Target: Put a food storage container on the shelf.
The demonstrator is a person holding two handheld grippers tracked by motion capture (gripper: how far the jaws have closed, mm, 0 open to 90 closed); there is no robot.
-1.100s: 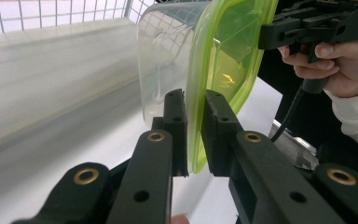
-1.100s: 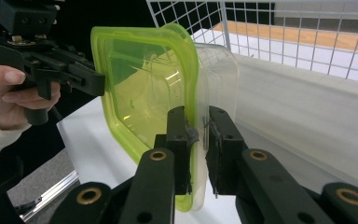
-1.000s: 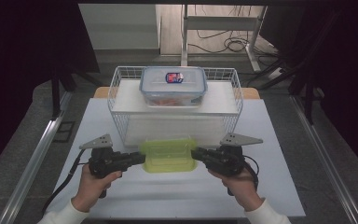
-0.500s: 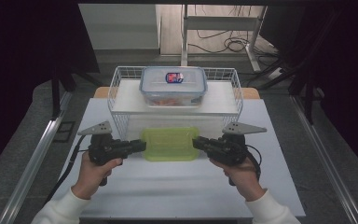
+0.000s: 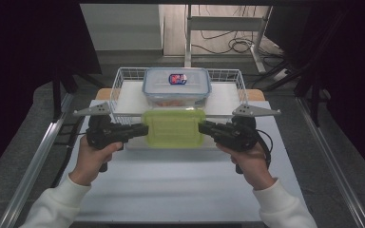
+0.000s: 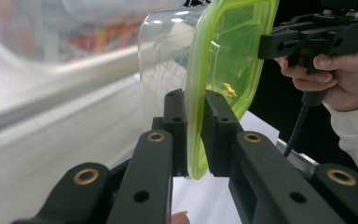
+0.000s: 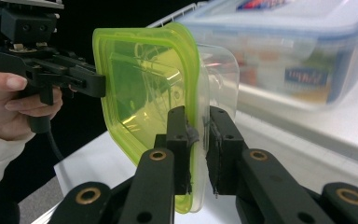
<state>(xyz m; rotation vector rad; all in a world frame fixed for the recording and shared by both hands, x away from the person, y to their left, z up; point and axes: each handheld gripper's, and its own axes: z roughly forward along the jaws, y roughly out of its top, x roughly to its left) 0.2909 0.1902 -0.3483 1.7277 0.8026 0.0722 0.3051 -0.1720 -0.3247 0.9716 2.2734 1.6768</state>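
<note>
A clear plastic container with a lime-green lid (image 5: 173,128) hangs in the air above the white table, just in front of the wire basket. My left gripper (image 5: 145,130) is shut on its left rim, and my right gripper (image 5: 201,127) is shut on its right rim. In the left gripper view the green lid (image 6: 223,65) stands on edge between my two black jaws, with the other gripper (image 6: 303,37) clamped on its far end. In the right gripper view the lid (image 7: 144,93) and clear tub are pinched between my jaws, with the other gripper (image 7: 70,74) on the far rim.
A white wire basket (image 5: 123,78) stands at the back of the table. Inside it sits a clear box with a blue-rimmed lid (image 5: 177,85) and a red and blue label. The white table top (image 5: 171,185) lies below my hands. Metal rails run along both sides.
Both grippers have risen together with the green-lidded container, lifting it off the table to the height of the basket's front rim.
</note>
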